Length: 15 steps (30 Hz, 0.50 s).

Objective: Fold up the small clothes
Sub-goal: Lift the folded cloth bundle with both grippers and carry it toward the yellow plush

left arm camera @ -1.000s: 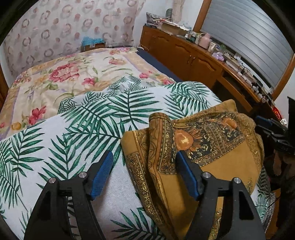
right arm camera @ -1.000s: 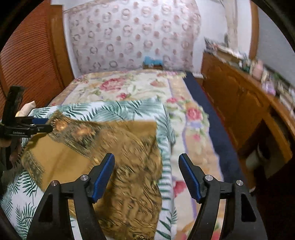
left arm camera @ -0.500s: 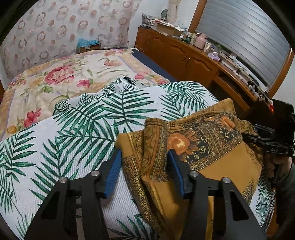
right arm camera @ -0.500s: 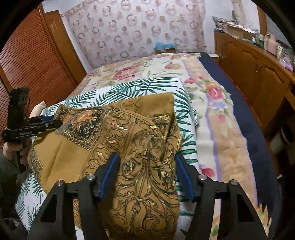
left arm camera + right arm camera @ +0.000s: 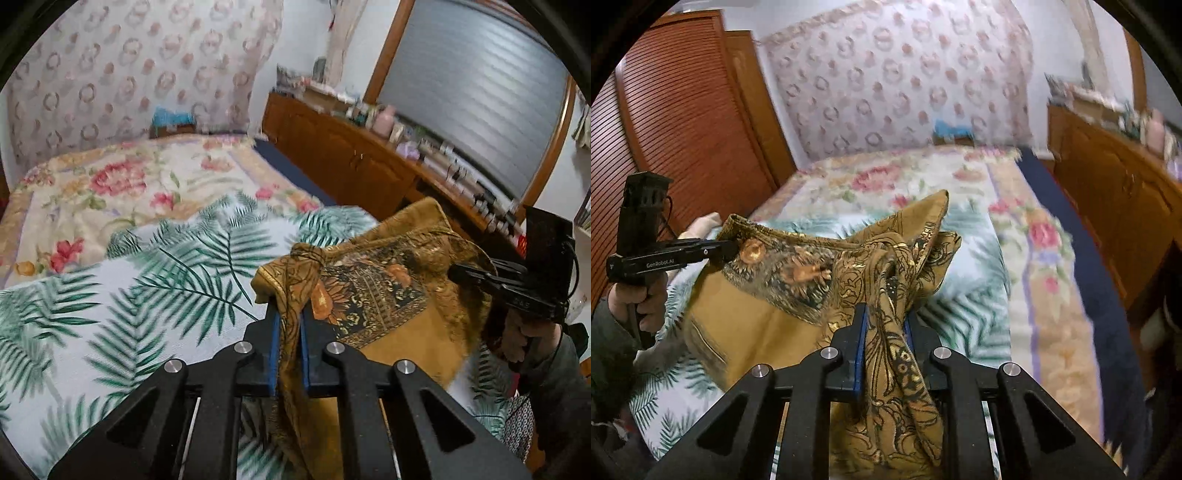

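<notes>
the mustard patterned garment (image 5: 391,295) lies partly on the palm-leaf sheet (image 5: 122,291) that covers the near end of the bed (image 5: 110,177), with its two near corners raised clear of the sheet.

left tool (image 5: 287,325): jaws closing, nearly together, with a gathered corner of the garment pinched between the blue pads (image 5: 274,354). right tool (image 5: 884,332): jaws closing, nearly together, on the opposite bunched corner of the garment; cloth hangs down in front of the pads.

step in hand, as judged: raise the gripped edge and carry it over to make a fold.

procedure for a clean fold:
- complete both grips before pulling; a partial pinch on bunched fabric is likely to slip.
- lift both tools together and keep them level, so the edge between them stays straight.
- move the tools slightly apart to take up slack; the cloth between them currently sags and wrinkles.
- carry the edge toward the far hem and lower it until the edges align.
- release only when the cloth rests flat on the sheet.

risk: the palm-leaf sheet may be dragged along if the garment is pulled low across it.
</notes>
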Motion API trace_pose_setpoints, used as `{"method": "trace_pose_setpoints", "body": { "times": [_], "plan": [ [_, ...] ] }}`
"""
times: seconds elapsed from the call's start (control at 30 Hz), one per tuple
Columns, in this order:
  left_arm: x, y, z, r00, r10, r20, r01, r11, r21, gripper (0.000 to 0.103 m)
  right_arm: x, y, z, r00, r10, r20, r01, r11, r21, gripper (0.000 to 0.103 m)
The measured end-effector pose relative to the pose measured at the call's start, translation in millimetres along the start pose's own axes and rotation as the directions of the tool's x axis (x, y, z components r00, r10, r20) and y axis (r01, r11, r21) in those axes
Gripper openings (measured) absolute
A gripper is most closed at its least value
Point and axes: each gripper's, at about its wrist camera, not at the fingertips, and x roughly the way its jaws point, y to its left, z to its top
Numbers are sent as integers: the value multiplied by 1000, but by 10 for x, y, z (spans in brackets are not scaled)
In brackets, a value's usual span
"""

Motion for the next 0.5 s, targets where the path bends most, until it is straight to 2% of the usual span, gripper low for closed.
{"method": "trace_pose_setpoints", "body": {
  "times": [0.13, 0.23, 0.37, 0.5],
  "plan": [
    [-525, 88, -66, 993, 54, 107, -50, 998, -31, 10, -68, 343, 306, 998, 40, 51, -34, 994, -106, 17],
    [-954, 296, -147, 978, 110, 178, -97, 992, -79, 10, 15, 690, 562, 994, 87, 65, -73, 978, -196, 17],
    [-1476, 611, -275, 947, 210, 244, -180, 974, -141, 10, 216, 1238, 914, 982, 176, 63, -150, 942, -300, 17],
    [-1932, 918, -455, 903, 317, 290, -262, 942, -211, 10, 499, 1751, 1244, 967, 250, 43, -213, 893, -397, 17]
  ]
}}
